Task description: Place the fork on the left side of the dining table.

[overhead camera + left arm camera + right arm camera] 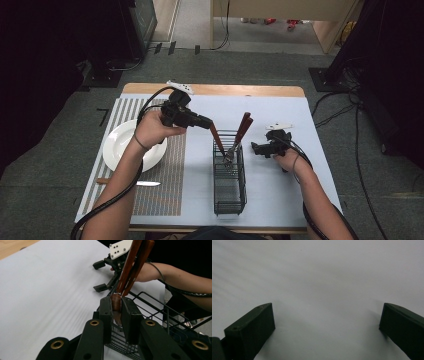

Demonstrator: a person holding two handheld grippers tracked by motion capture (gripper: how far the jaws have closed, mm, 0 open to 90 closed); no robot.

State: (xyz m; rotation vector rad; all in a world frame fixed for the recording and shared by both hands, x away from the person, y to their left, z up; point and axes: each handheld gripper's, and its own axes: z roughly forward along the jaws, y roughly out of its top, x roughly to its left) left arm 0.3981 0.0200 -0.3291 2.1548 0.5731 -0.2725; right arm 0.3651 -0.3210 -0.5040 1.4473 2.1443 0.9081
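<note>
A black wire basket point(229, 192) point(156, 306) stands lengthwise in the middle of the white mat. My left gripper point(212, 125) point(116, 300) reaches in from the left and is shut on the brown wooden handle point(216, 136) point(115, 305) of a utensil whose lower end is inside the basket. Two more brown-handled utensils point(244, 127) point(133, 265) lean out of the basket's far end. My right gripper point(256, 148) point(99, 276) point(327, 322) rests to the right of the basket, open, with just white mat between its jaws.
A white plate point(117, 150) lies on a striped placemat point(165, 187) at the left, with a wooden-handled knife point(135, 183) just in front of it. The white mat point(285, 190) covers the table's right part. Cables trail from both grippers.
</note>
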